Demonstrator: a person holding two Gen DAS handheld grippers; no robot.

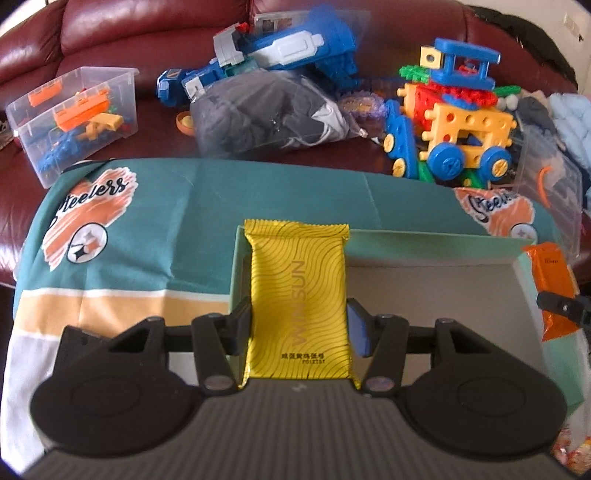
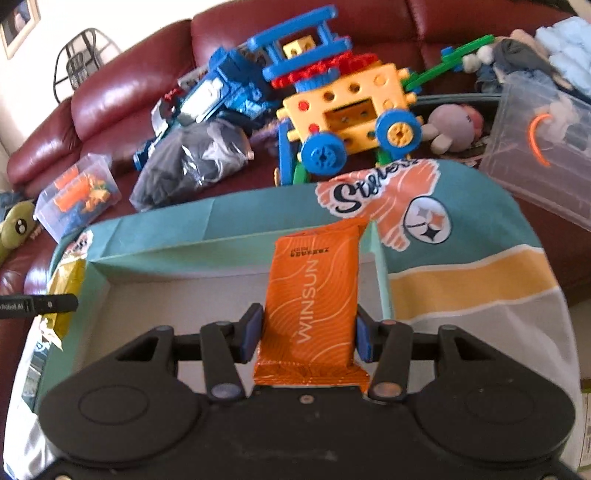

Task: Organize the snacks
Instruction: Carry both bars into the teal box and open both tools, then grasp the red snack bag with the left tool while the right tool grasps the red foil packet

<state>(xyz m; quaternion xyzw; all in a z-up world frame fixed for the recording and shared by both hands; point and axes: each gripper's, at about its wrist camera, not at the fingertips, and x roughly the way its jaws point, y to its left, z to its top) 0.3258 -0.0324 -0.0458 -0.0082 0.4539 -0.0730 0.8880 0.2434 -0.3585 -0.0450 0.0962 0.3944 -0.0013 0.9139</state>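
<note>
My left gripper (image 1: 298, 326) is shut on a yellow WINSUN snack packet (image 1: 298, 295), held over the left end of an open pale green box (image 1: 424, 240). My right gripper (image 2: 309, 334) is shut on an orange WINSUN snack packet (image 2: 314, 295), held over the right end of the same box (image 2: 221, 254). The orange packet (image 1: 554, 280) shows at the right edge of the left wrist view. The yellow packet (image 2: 66, 284) shows at the left edge of the right wrist view.
The box sits on a teal Steelers cloth (image 1: 147, 221) on a dark red leather sofa (image 1: 129, 33). Behind lie a clear bin of toy parts (image 1: 77, 118), a bagged grey garment (image 1: 266, 110), a blue toy robot (image 1: 288, 48) and a yellow block vehicle (image 1: 465, 125).
</note>
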